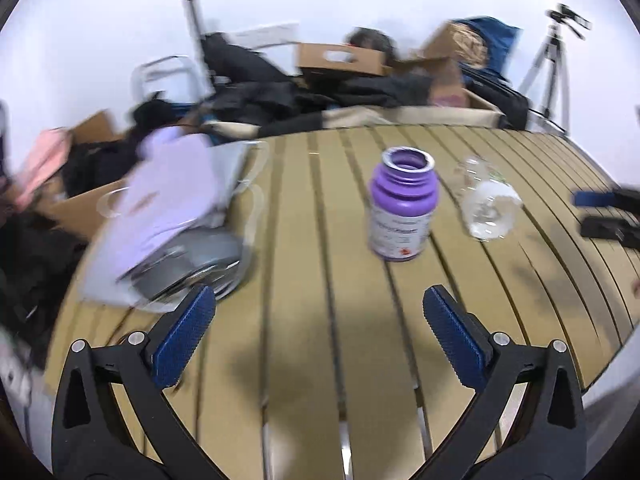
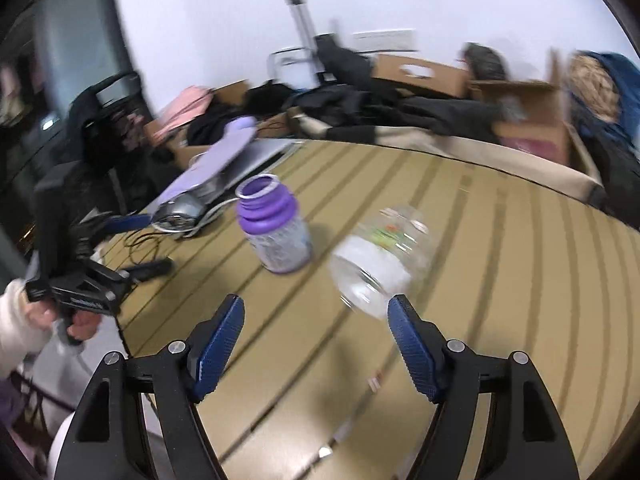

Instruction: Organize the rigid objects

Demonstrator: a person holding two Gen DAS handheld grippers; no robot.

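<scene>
**Both claws open, nothing held**

Your left claw [image 1: 318, 308] and right claw [image 2: 316, 322] gape wide — purple bottle [image 1: 402, 210] upright mid-counter [image 1: 304, 240], uncapped; clear bottle [image 2: 380, 262] tipped over just beside it, near your right claw.

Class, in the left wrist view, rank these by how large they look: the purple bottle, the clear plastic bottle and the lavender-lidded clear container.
1. Lavender-lidded clear container, clearly largest, though blurred.
2. Purple bottle.
3. Clear plastic bottle, lying on its side; only slightly smaller-looking than the purple one, and its see-through edges make that ranking unsure.
</scene>
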